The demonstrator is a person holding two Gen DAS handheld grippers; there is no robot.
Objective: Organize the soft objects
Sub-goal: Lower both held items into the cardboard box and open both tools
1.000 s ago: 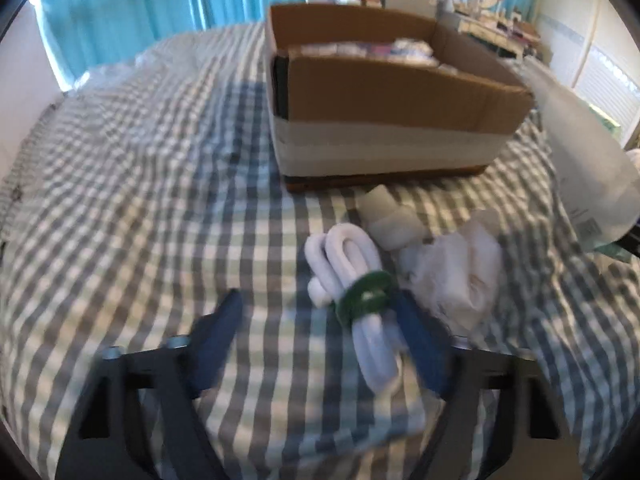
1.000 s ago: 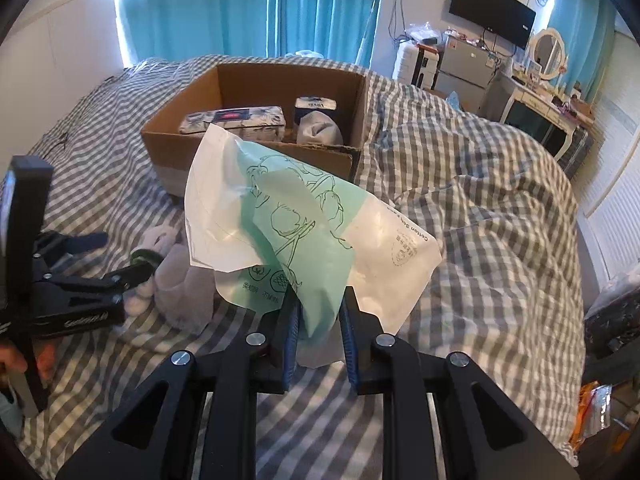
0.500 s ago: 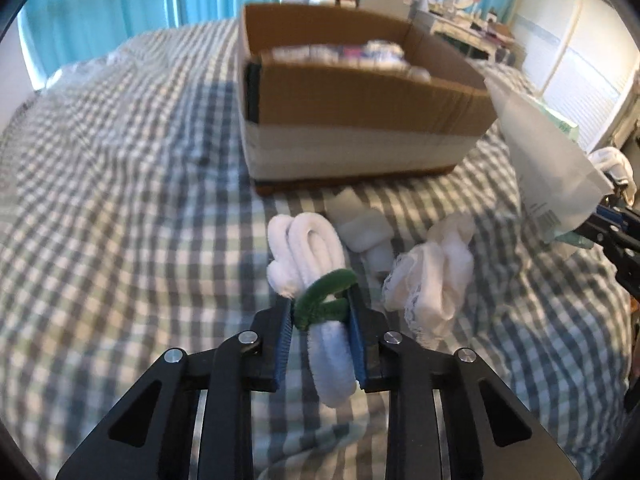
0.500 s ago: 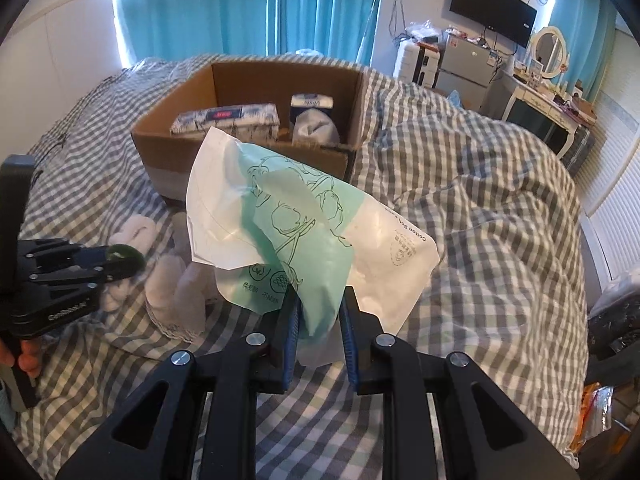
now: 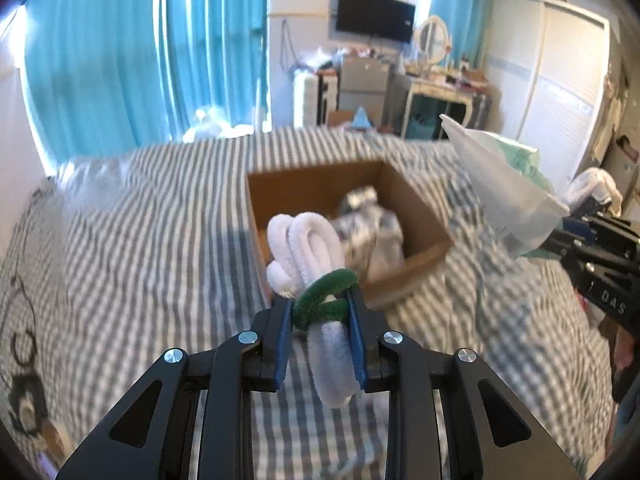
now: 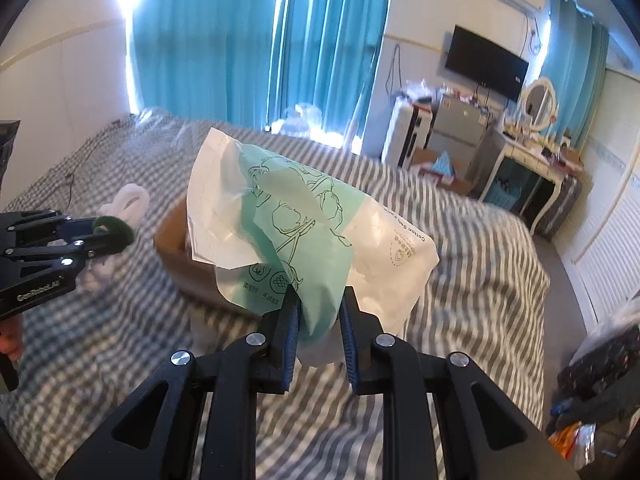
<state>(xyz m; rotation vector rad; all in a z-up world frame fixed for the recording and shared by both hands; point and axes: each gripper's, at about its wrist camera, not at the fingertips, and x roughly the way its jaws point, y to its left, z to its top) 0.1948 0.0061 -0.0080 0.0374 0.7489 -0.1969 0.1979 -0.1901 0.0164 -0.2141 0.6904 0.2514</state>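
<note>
White fuzzy bundle (image 5: 310, 248) w/ green band: pinched in left gripper (image 5: 320, 312), near cardboard box (image 5: 416, 208). Plastic bag (image 6: 304, 232): clamped by right gripper (image 6: 320, 312), above checked bedspread (image 6: 480, 248).

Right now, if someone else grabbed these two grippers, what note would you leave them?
Left gripper: shut on the white bundle at its green band, held up in front of the box.
Right gripper: shut on the green-and-white bag, also in the air.
Done: both items picked up; some packs already in the box.
Left: drop both into the box.
</note>
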